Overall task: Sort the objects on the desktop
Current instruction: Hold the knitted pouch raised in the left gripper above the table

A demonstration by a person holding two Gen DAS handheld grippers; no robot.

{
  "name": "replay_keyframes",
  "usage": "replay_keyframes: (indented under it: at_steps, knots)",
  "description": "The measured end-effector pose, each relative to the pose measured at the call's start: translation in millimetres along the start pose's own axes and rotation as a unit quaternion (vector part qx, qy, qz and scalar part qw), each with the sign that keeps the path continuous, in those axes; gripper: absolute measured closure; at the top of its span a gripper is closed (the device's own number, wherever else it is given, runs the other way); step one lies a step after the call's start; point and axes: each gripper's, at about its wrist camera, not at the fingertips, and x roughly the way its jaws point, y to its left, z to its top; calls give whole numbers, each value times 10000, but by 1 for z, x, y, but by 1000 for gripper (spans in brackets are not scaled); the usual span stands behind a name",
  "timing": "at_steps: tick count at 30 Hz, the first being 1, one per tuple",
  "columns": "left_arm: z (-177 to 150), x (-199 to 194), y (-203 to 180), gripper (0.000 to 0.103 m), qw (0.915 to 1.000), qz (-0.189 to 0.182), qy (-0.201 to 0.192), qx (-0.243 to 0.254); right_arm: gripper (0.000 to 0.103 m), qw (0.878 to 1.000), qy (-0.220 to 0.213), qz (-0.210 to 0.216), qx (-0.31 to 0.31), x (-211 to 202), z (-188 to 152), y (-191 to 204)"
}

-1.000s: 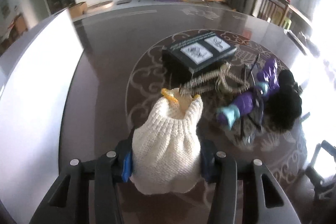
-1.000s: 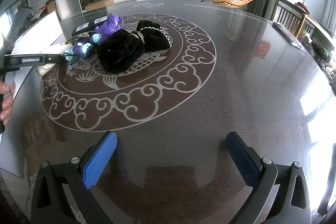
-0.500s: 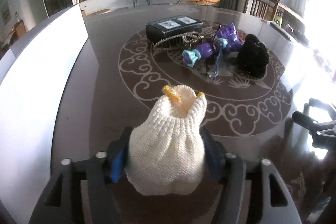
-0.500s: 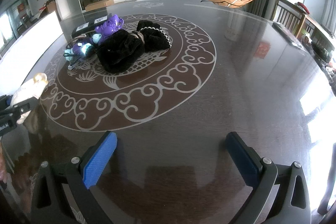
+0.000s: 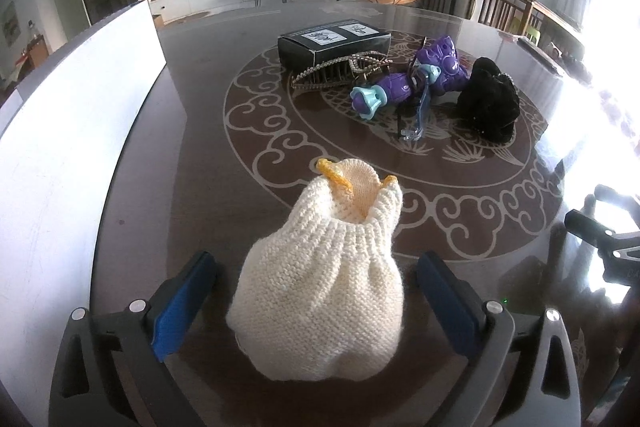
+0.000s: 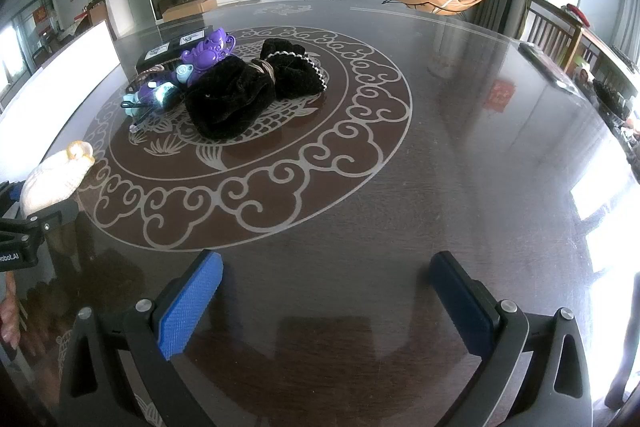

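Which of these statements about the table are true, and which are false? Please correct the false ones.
1. The left gripper is shut on the cream knitted pouch. False: its jaws have just been opening, and the pads stand clear of the pouch that sits between them.
2. The right gripper is open and holds nothing. True.
3. The black box lies behind the rhinestone hair clip. True.
4. The purple toy lies on top of the black box. False: it lies on the table, between the hair clip and the black velvet pouch.
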Motion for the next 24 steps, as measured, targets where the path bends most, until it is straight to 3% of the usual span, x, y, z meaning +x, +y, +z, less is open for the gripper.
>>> replay_keyframes:
  at_steps: [24]
  knots:
    - [-2, 0, -1, 0, 10000, 5, 5, 6, 0, 10000, -1, 0, 0, 0, 0, 0]
